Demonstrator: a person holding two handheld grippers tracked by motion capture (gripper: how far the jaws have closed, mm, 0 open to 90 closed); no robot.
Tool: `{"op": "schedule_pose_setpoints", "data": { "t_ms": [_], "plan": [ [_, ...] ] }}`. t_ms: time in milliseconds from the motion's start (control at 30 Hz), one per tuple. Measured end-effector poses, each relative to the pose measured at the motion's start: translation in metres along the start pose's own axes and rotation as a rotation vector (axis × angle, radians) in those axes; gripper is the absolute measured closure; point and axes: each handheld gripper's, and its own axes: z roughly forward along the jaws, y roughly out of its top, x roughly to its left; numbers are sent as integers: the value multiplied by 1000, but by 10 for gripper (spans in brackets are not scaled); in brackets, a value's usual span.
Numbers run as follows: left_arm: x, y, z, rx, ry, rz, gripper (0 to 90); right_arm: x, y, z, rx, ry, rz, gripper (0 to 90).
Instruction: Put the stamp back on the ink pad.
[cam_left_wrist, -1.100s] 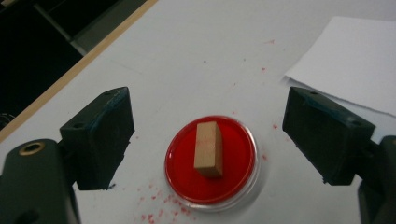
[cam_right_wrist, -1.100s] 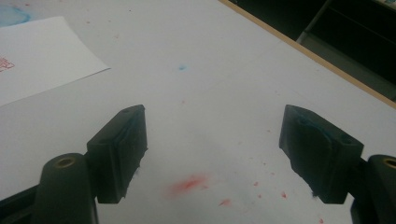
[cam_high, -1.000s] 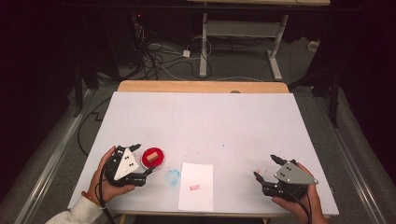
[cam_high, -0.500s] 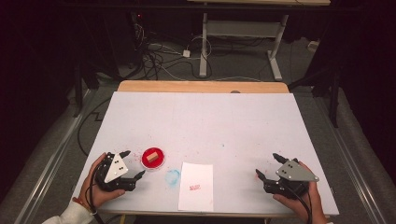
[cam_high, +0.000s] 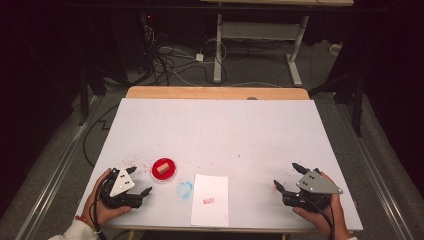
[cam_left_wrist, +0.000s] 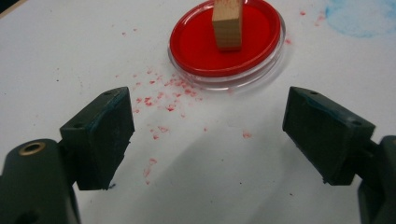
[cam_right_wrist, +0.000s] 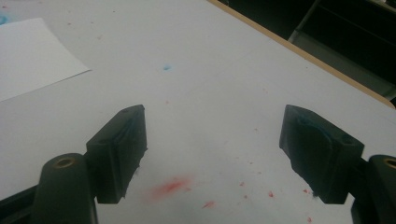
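A round red ink pad (cam_high: 163, 169) (cam_left_wrist: 226, 39) lies near the table's front left, with a small wooden stamp block (cam_high: 162, 169) (cam_left_wrist: 228, 23) standing upright on it. My left gripper (cam_high: 139, 181) (cam_left_wrist: 208, 135) rests just left of the pad, open and empty, its jaws pointing at it. A white sheet of paper (cam_high: 211, 198) (cam_right_wrist: 28, 56) with a small red stamp mark (cam_high: 208, 201) lies at the front middle. Held low at the front right, my right gripper (cam_high: 287, 176) (cam_right_wrist: 212, 149) stands open with nothing between its jaws.
A blue ink ring stain (cam_high: 184, 189) sits between the pad and the paper. Red ink specks (cam_left_wrist: 159, 100) dot the white table (cam_high: 220, 130) by the pad, and a red smear (cam_right_wrist: 170, 186) lies under the right gripper. Beyond the wooden far edge (cam_high: 215, 93) are cables and desk legs.
My left gripper has drawn back from the red pad toward the front left, leaving the wooden block standing on it. The right gripper has barely shifted.
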Motion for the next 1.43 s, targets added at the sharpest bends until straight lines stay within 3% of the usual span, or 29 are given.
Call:
{"op": "schedule_pose_setpoints", "data": {
  "t_ms": [233,333,533,633,800,1000,1067,1433],
  "plan": [
    [-2,-1,-3,0,-3,-1,160,4,3,3,-3,10,-17,232],
    [0,-1,-3,-16,-5,-23,160,5,4,2,-3,11,-21,231],
    [3,-3,0,-19,-13,-13,160,4,7,5,-3,4,-19,232],
    [4,-4,-1,-13,-12,-32,160,5,7,7,2,7,-18,232],
    [2,-3,-5,-23,-1,-10,160,7,6,7,1,19,-25,232],
    [2,-5,-8,-19,2,-12,160,6,7,6,-10,15,-22,232],
    [2,-6,-7,-15,-13,-32,160,7,8,7,-9,18,-29,231],
    [8,-8,-5,-16,-23,-54,160,6,7,13,8,33,-24,237]
  ]
}}
